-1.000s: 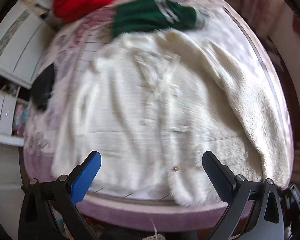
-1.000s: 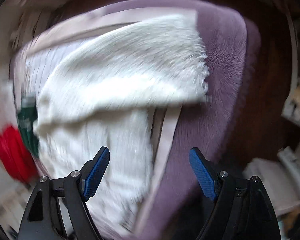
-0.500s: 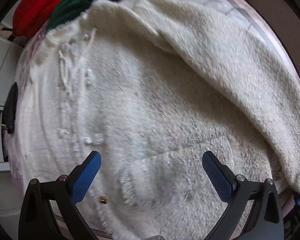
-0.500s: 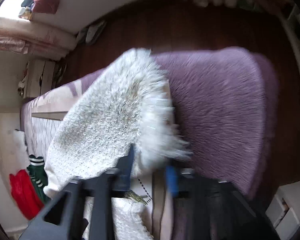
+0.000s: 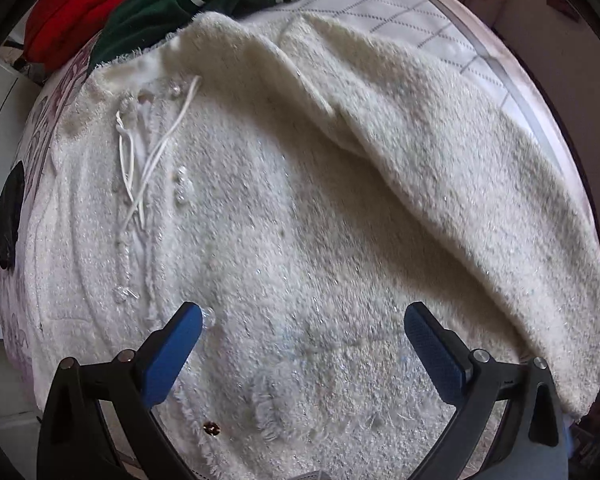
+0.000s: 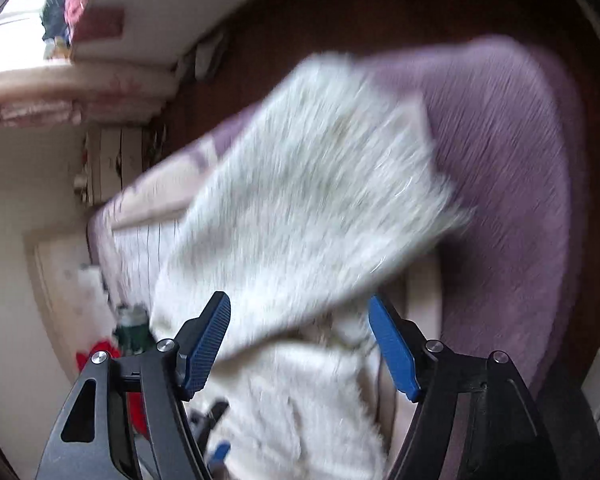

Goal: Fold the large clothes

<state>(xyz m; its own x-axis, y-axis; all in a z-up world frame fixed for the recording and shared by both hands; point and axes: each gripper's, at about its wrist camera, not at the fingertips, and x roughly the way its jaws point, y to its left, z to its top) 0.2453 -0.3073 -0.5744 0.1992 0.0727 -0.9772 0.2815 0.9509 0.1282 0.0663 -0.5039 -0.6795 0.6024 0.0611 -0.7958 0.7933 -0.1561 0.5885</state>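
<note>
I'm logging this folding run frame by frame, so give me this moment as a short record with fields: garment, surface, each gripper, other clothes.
garment: fluffy white sweater spread front-up, one sleeve lying across its right side
surface: bed with purple blanket
left gripper: open, over the sweater's lower body, holding nothing
right gripper: open, at the sleeve end; view blurred, contact unclear
other clothes: green striped garment and red garment beyond the collar
fold state: not yet folded into a compact shape
</note>
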